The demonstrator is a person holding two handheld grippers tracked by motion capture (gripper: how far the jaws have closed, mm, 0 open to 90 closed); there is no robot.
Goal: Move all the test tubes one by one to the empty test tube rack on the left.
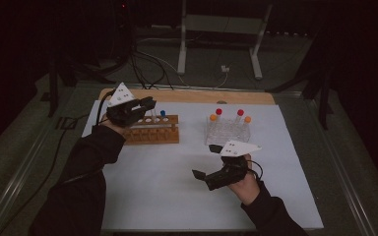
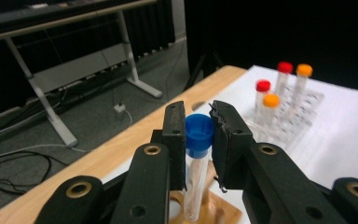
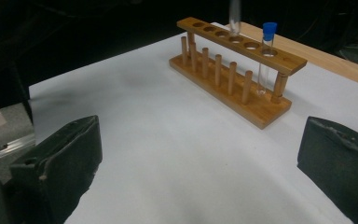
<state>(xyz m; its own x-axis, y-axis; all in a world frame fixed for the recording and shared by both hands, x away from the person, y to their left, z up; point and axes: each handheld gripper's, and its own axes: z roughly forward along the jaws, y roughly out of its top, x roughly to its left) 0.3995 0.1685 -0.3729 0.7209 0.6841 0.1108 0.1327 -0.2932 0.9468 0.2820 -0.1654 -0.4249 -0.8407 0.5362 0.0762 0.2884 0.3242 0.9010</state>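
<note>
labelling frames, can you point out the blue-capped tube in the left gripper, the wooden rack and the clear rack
blue-capped tube (image 2: 199, 133), left gripper view, on its blue cap
wooden rack (image 3: 242, 46), right gripper view, on its top bar
clear rack (image 1: 226, 133), high view, on its front wall

A blue cap (image 2: 199, 134) tops the clear test tube (image 2: 196, 186) between the black left tongs (image 2: 199, 140). The wooden rack (image 1: 152, 130) is warm brown; the other rack (image 1: 228, 132) is clear plastic, its tubes capped red (image 1: 218, 111) and orange (image 1: 212, 117). The worktop (image 1: 167, 187) is white with a pale wood edge at the frame's top.
</note>
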